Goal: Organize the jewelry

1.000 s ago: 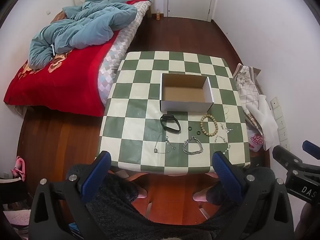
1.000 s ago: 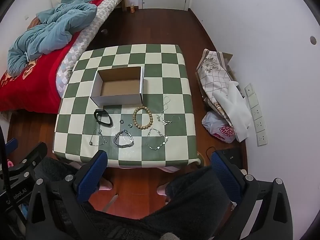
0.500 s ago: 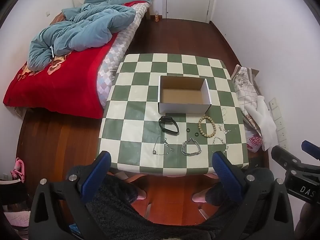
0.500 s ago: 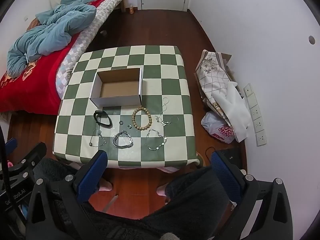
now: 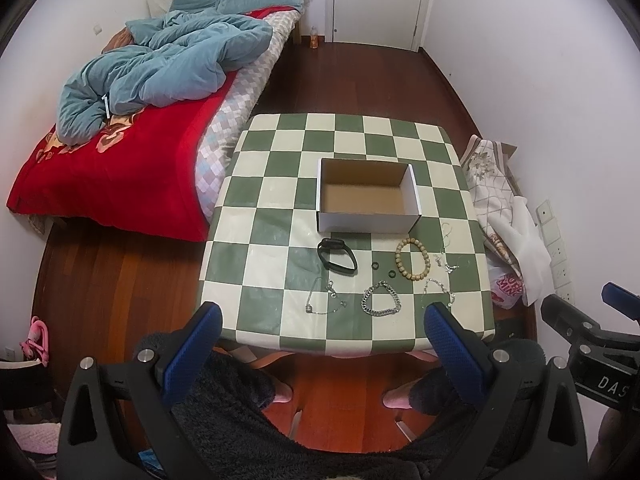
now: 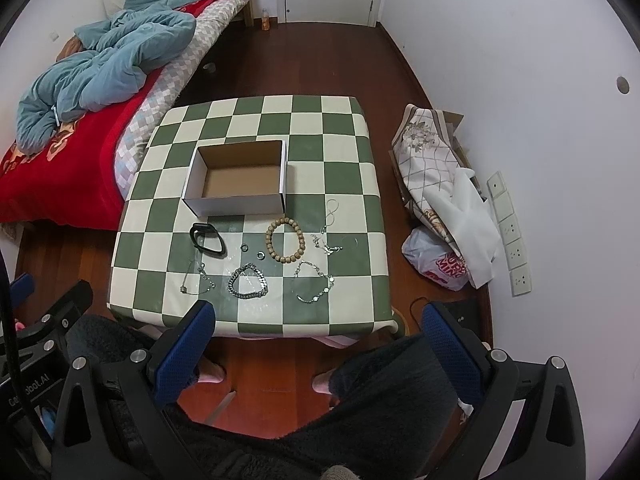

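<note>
Both tongs, left (image 5: 320, 344) and right (image 6: 316, 340), gape wide, empty, above near bench (image 5: 280, 200) edge. Box (image 5: 368, 196) centre; beads (image 5: 413, 259), chain (image 5: 381, 300) lie nearer.

Table (image 5: 280, 200): centre of both frames.
Box (image 5: 368, 222): on the table, mid-frame.
Jewelry: below the box; band (image 5: 337, 255) left, bead bracelet (image 5: 413, 259) right, chain bracelet (image 5: 381, 301) lower centre.
Bed (image 5: 112, 176): upper left.
Bags (image 6: 440, 184): right of the table.
</note>
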### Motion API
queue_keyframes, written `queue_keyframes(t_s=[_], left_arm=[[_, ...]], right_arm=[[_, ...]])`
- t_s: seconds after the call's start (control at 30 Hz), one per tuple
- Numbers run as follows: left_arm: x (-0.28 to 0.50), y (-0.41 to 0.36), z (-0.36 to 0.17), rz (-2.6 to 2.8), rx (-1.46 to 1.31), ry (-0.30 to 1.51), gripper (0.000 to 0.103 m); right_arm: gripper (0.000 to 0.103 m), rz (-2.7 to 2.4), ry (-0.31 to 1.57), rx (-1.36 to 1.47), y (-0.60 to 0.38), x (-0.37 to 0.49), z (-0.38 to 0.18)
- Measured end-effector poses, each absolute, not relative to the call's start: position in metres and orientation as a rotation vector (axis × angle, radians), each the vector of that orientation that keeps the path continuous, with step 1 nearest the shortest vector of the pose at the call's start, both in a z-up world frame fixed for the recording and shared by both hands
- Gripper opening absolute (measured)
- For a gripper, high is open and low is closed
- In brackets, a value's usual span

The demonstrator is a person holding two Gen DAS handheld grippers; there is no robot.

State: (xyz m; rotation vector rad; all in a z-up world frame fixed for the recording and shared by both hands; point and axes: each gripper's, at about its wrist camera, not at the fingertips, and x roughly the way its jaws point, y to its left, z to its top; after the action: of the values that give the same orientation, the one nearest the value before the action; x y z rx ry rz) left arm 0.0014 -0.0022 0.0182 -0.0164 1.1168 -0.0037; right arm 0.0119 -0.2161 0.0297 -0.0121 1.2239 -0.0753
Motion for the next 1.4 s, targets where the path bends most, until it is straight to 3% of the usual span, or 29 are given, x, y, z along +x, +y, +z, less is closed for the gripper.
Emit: queue_keyframes(t_s=[1.4], left_arm=[[-0.002,-0.006,0.029,-0.005,-0.013,1.092,0.103]], right_arm=[[0.103,-0.075,1.205,-0.019,-0.218,0.013,0.045]])
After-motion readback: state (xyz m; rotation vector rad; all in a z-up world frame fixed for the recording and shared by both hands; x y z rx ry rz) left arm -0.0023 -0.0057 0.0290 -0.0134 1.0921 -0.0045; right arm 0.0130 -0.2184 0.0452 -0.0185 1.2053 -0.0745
